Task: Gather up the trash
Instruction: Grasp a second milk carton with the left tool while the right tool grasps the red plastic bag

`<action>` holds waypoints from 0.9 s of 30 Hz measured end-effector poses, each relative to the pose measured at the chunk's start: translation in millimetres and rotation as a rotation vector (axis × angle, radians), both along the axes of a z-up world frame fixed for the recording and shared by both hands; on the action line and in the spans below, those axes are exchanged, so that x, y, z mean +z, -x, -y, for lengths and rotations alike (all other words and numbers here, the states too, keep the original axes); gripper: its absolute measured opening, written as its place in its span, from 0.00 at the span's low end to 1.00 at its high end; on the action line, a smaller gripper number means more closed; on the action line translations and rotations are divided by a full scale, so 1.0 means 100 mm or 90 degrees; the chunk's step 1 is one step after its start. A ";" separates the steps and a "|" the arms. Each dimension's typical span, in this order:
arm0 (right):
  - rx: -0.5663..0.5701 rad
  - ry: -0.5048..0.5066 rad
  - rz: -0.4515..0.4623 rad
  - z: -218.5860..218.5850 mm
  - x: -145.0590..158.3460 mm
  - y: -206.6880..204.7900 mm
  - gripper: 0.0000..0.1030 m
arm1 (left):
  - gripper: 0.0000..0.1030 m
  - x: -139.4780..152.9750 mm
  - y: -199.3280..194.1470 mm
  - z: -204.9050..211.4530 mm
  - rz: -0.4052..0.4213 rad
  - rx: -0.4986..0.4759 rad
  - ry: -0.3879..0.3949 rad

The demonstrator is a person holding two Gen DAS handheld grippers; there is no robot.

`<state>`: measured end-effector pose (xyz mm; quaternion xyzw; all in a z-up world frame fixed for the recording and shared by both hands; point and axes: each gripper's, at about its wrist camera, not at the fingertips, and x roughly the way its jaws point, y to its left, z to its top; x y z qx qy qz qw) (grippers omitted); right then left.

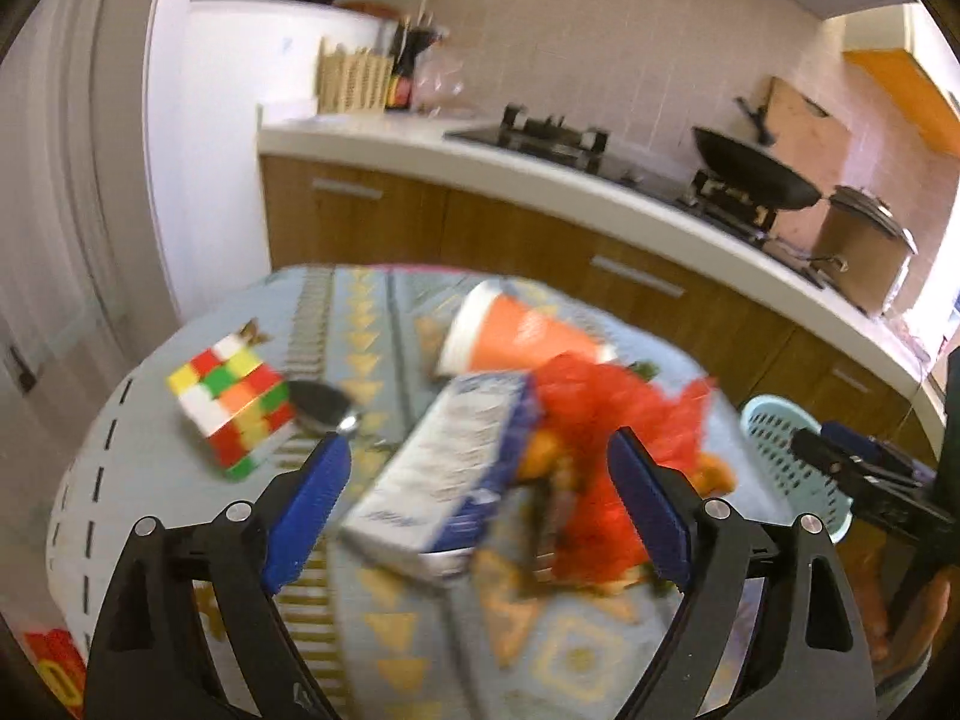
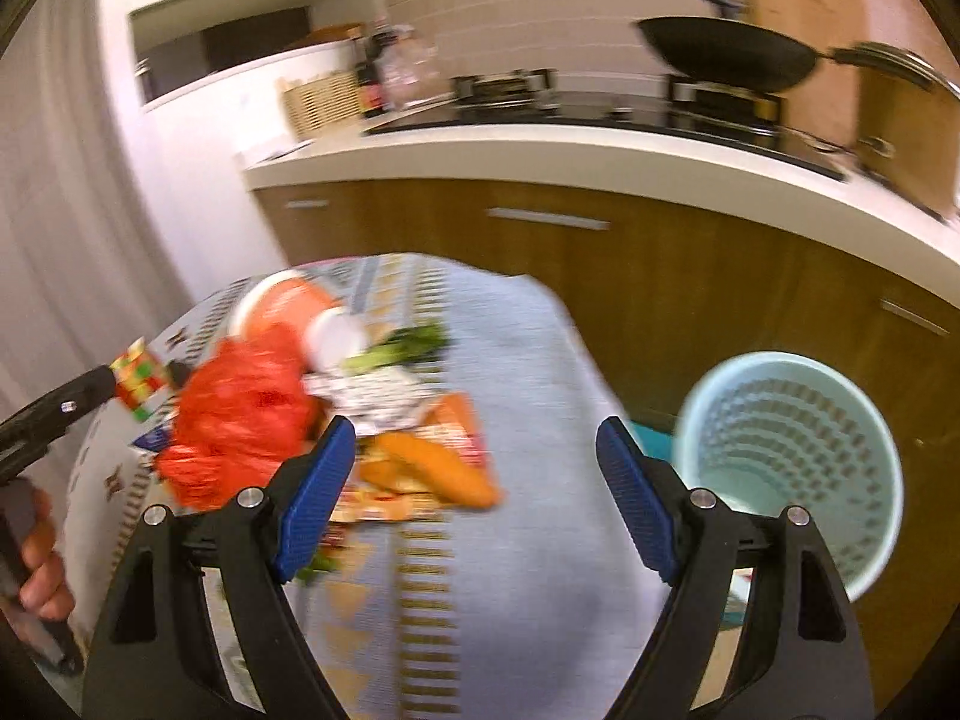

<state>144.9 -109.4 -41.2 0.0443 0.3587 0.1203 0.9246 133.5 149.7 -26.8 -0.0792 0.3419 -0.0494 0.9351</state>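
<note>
A pile of trash lies on the round patterned table (image 1: 150, 480): a white and blue carton (image 1: 444, 468), a crumpled red plastic bag (image 1: 606, 420), an orange paper cup (image 1: 516, 330) on its side and orange peel (image 2: 438, 468). My left gripper (image 1: 480, 468) is open, its blue pads on either side of the carton and red bag, above them. My right gripper (image 2: 468, 456) is open and empty above the table's right part, beside the peel and the red bag (image 2: 240, 414). A pale blue perforated bin (image 2: 792, 456) stands on the floor to the right of the table.
A colourful puzzle cube (image 1: 231, 402) and a metal spoon (image 1: 324, 408) lie on the table's left part. Green vegetable scraps (image 2: 402, 342) lie near the cup. A kitchen counter (image 1: 540, 174) with a stove and a black wok (image 1: 750, 168) runs behind the table.
</note>
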 end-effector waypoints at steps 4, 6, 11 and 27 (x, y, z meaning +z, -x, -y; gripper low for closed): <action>0.046 -0.006 0.003 -0.31 0.02 0.00 0.76 | 0.83 -0.23 -0.20 -0.15 -0.050 -0.028 0.019; 0.068 -0.010 0.007 -0.43 0.04 -0.01 0.76 | 0.83 -0.37 -0.33 -0.20 -0.081 -0.048 0.037; 0.104 -0.006 0.014 -0.73 0.06 -0.08 0.76 | 0.83 -0.65 -0.54 -0.19 -0.135 -0.068 0.046; 0.131 -0.024 -0.070 -1.00 -0.30 -0.48 0.79 | 0.61 -0.68 -0.40 -0.09 -0.109 -0.038 0.030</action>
